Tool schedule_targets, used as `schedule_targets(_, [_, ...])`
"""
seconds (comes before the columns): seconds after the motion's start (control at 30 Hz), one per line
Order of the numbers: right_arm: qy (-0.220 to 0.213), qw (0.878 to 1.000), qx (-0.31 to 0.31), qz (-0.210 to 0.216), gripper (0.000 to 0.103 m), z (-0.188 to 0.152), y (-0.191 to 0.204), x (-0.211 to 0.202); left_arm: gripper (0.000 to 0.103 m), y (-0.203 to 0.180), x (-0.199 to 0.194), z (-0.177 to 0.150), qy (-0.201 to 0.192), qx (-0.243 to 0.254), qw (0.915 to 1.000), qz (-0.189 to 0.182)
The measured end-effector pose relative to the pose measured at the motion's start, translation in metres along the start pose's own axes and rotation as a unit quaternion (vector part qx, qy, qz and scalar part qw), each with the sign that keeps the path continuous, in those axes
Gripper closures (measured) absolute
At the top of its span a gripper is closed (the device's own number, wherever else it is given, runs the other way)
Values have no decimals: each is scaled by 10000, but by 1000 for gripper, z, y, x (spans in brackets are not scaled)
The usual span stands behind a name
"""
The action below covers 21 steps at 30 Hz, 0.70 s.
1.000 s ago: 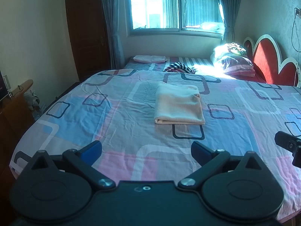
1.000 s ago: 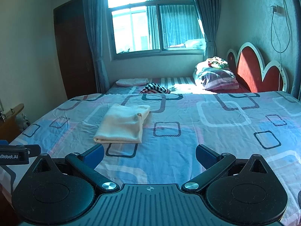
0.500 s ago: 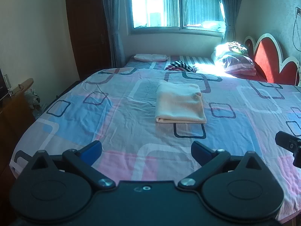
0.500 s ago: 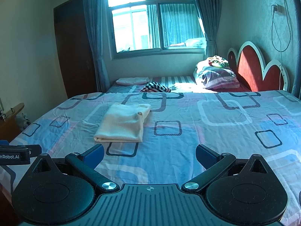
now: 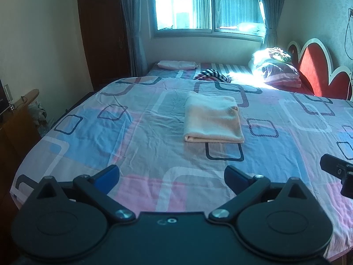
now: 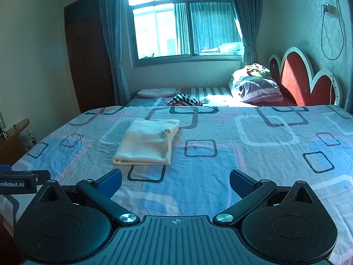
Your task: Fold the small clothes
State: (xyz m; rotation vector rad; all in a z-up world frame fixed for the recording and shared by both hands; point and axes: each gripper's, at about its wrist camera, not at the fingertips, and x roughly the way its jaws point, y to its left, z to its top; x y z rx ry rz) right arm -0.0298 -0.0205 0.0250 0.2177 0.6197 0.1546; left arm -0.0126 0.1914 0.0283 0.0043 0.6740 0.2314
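My left gripper (image 5: 172, 174) hangs over the near bed edge, jaws spread wide and empty. Mid-bed, slightly left, the peach garment (image 6: 146, 142) lies folded into a neat rectangle, so I judge this piece finished; a striped garment (image 6: 185, 100) far behind looks unfolded. My right gripper (image 6: 175, 181) gapes wide too, holding nothing. The left unit's label (image 6: 12, 184) reads "enRobot.AI".
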Motion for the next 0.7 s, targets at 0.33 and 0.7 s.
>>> schedule_targets(0.33, [97, 10000, 5, 21, 1, 0, 1, 14, 2, 3, 16, 3, 173, -8, 9998, -125])
schedule_targets(0.7, [387, 9992, -3, -103, 1, -4, -1, 48, 1, 5, 68, 10, 374, 54, 9987, -353])
